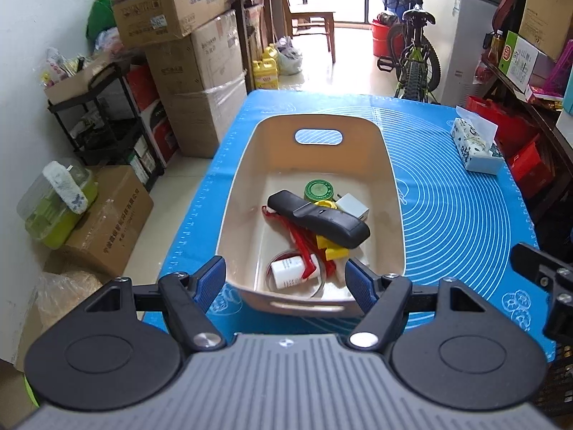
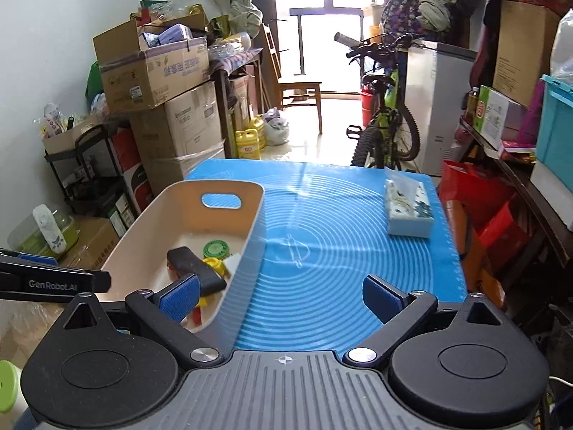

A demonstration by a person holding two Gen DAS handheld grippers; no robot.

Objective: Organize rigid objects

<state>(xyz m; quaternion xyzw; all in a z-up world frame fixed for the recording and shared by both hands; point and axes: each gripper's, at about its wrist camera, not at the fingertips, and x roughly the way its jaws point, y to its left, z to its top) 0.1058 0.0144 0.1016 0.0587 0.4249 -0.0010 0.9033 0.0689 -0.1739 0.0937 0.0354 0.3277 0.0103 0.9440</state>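
Observation:
A cream plastic bin (image 1: 243, 165) (image 2: 143, 229) stands on the blue mat (image 1: 458, 215) (image 2: 322, 251). Inside lie a black remote (image 1: 318, 218) (image 2: 195, 267), a green round lid (image 1: 318, 190) (image 2: 216, 249), a white charger block (image 1: 352, 206), red tongs (image 1: 304, 242), yellow pieces (image 1: 331, 245) (image 2: 215, 265) and a small white bottle (image 1: 290, 272). My left gripper (image 1: 286, 279) hangs open above the bin's near end, nothing between its fingers. My right gripper (image 2: 279, 299) is open and empty over the mat, its left pad over the bin's right wall.
A tissue pack (image 1: 474, 147) (image 2: 408, 211) lies at the mat's far right. Stacked cardboard boxes (image 1: 193, 64) and a black shelf (image 1: 104, 122) line the left wall. A bicycle (image 1: 412, 43) stands beyond the table; red bags and a shelf crowd the right.

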